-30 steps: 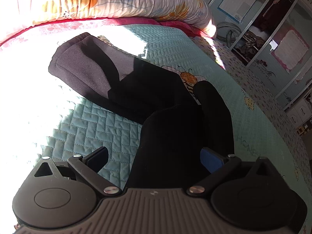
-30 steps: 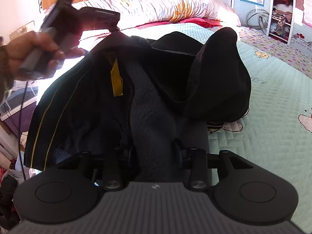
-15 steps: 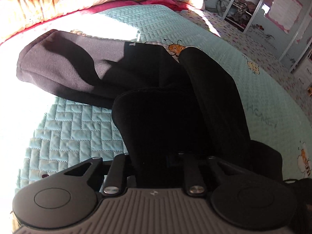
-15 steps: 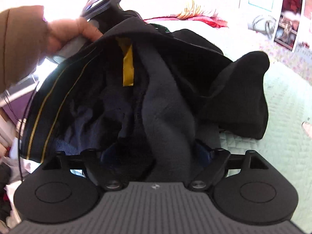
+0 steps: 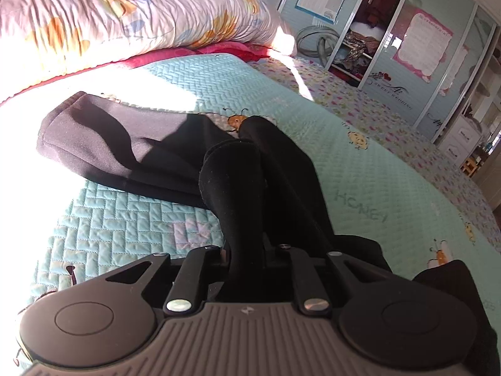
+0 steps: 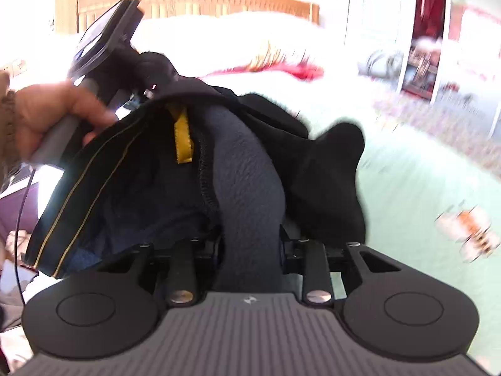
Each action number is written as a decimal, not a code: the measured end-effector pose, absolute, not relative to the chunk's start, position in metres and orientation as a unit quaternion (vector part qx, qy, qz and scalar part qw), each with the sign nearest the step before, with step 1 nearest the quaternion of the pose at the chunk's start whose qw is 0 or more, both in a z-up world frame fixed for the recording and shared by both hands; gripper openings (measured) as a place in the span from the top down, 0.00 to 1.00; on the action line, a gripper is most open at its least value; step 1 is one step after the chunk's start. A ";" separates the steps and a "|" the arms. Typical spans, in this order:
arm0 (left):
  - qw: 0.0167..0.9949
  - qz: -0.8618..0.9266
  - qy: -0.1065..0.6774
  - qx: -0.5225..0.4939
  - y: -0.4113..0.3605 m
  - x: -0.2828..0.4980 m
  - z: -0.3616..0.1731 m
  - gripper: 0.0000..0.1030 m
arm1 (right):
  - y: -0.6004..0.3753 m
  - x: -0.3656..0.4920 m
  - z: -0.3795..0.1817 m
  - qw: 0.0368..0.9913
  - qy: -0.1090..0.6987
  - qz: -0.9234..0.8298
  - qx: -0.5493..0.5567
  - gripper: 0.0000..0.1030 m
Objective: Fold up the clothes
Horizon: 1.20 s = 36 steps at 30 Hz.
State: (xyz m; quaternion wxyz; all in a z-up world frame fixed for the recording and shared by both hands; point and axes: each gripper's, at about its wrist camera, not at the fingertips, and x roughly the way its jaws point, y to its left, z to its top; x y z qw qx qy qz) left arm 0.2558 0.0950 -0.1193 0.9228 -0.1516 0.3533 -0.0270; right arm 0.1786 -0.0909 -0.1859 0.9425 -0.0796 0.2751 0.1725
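— Sunlit bedroom: a quilted mint bedspread (image 5: 360,169) fills both views, with a flowered duvet (image 5: 125,22) bunched along the top of the left wrist frame and wardrobe doors (image 5: 438,47) at the upper right.

— And the clothes?

— One dark garment, black fleece trousers (image 5: 131,150) by the look of them. One leg lies flat across the left middle of that frame; the rest rises in a thick fold down to the bottom centre, where the left gripper (image 5: 245,250) has it.

— Gripped properly?

— Its jaws are closing, nearly together, with the fold pinched between them. The right gripper (image 6: 250,244) is likewise closing, a grey fleecy roll of the same garment's inside packed between its jaws (its view is blurred, so how firmly I can't swear). A yellow loop (image 6: 183,138) and yellow piping show at centre-left, which suggests the waistband end.

— So which step?

— I'd judge the pick-up: both ends taken, cloth lifted and hanging bunched, nothing folded yet. The hand (image 6: 53,119) holding the other tool sits at the left of the right wrist frame.

— Next?

— Probably both grips need to hold, then spread apart to pull the cloth taut before laying it flat on the bedspread.
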 end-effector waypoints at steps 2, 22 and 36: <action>0.925 -0.043 0.344 -0.156 0.086 0.245 -0.107 0.88 | -0.099 0.170 -0.172 0.950 0.254 0.162 -0.085 0.68; 0.883 -0.271 0.357 -0.137 -0.141 0.146 -0.039 0.87 | -0.253 0.043 -0.063 0.980 0.121 -0.028 -0.156 0.85; 0.854 -0.392 0.331 -0.090 -0.321 0.104 -0.048 0.86 | -0.413 -0.012 -0.047 0.960 0.099 -0.199 -0.173 0.85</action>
